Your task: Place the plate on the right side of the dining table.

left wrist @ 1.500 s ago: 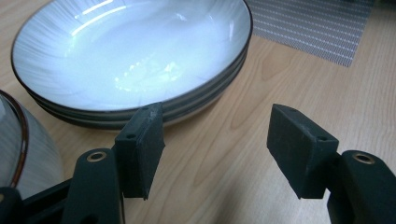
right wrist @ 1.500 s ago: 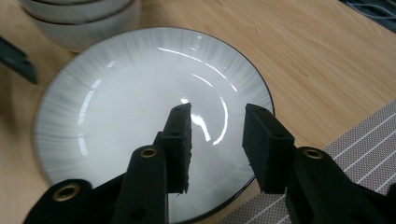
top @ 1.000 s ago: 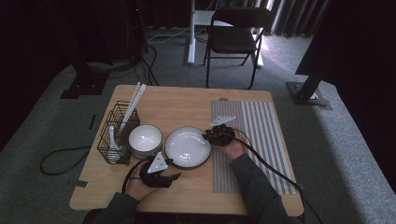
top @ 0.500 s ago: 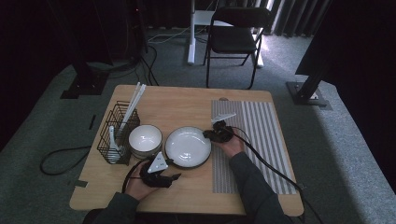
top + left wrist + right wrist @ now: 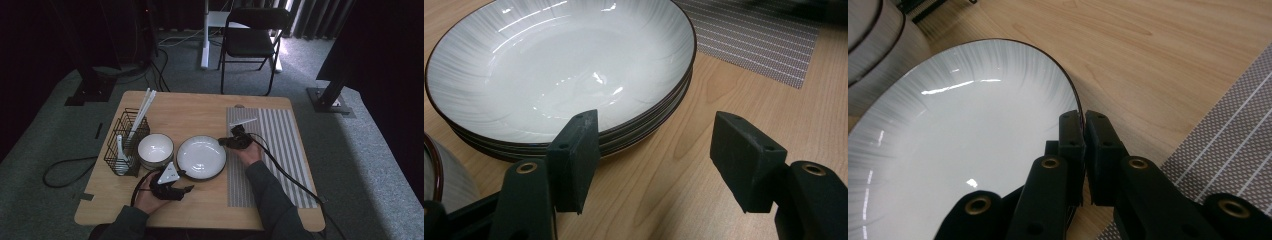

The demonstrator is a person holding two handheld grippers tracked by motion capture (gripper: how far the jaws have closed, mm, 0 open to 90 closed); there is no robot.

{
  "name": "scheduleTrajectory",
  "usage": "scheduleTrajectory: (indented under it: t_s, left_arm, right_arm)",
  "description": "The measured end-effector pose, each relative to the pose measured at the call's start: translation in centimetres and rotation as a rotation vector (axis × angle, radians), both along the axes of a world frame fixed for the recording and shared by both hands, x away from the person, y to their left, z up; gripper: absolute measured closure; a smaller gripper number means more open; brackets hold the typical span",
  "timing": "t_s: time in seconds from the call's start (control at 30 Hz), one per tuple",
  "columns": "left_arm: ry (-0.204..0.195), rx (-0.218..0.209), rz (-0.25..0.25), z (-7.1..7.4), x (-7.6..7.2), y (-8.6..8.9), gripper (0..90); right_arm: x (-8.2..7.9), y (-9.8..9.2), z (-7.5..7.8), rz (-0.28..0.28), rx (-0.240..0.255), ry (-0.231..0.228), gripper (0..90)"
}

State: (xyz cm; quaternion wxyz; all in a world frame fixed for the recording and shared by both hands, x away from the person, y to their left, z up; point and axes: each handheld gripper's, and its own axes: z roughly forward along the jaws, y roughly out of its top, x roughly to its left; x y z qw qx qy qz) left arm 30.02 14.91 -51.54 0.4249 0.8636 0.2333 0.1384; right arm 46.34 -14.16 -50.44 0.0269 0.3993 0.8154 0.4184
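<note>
My left hand-held gripper (image 5: 654, 160) has two blocky matte-black pads on black arms with brass-ringed holes. My right hand-held gripper (image 5: 1084, 150) matches, trailing a black cable. Both carry grey three-cornered top plates; my sleeves are dark grey.

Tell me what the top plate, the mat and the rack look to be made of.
Top plate: glazed ceramic by the look, with glossy highlights, grey brushed streaks and a thin dark rim.
Striped mat: seemingly woven plastic or fabric; the fine mesh weave shows in the left gripper view.
Rack: thin black wire, probably coated metal, with open gaps.
</note>
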Motion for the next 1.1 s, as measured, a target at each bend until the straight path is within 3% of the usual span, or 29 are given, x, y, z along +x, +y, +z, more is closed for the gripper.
scheduleTrajectory:
  t_s: [0.1, 0.23, 0.57, 0.7, 0.77, 0.83, 0.97, 1.1]
  left_arm:
    - [0.006, -0.003, 0.0, 0.0, 0.1, 0.0, 37.0]
    - [0.021, -0.011, -0.003, 0.1, 0.2, 0.2, 37.3]
    - [0.03, -0.008, 0.001, 0.0, 0.7, -0.1, 37.1]
    - [0.032, -0.018, 0.004, 0.1, 0.9, -0.3, 37.0]
    - [0.038, -0.023, 0.006, 0.1, 1.1, -0.3, 37.0]
    - [0.039, -0.02, 0.006, 0.0, 1.2, -0.4, 37.0]
    - [0.036, -0.012, 0.007, 0.0, 1.4, -0.8, 37.0]
    - [0.037, -0.009, 0.011, 0.0, 1.5, -1.0, 37.0]
  right_arm:
    - [0.3, -0.2, 0.0, -0.01, 0.027, 0.042, 87.4]
    - [0.4, -0.3, 0.0, -0.021, 0.038, 0.058, 87.8]
    - [0.0, -0.7, 0.6, -0.045, 0.04, 0.028, 88.3]
    - [-0.2, -1.3, 0.7, -0.054, 0.062, 0.023, 88.3]
    - [-0.3, -1.3, 0.9, -0.052, 0.048, 0.011, 87.8]
    - [-0.3, -1.1, 1.1, -0.046, 0.027, 0.005, 84.9]
    - [-0.1, -0.6, 0.6, -0.021, 0.012, 0.038, 74.3]
    - [0.0, -0.5, 0.3, -0.021, 0.011, 0.051, 72.4]
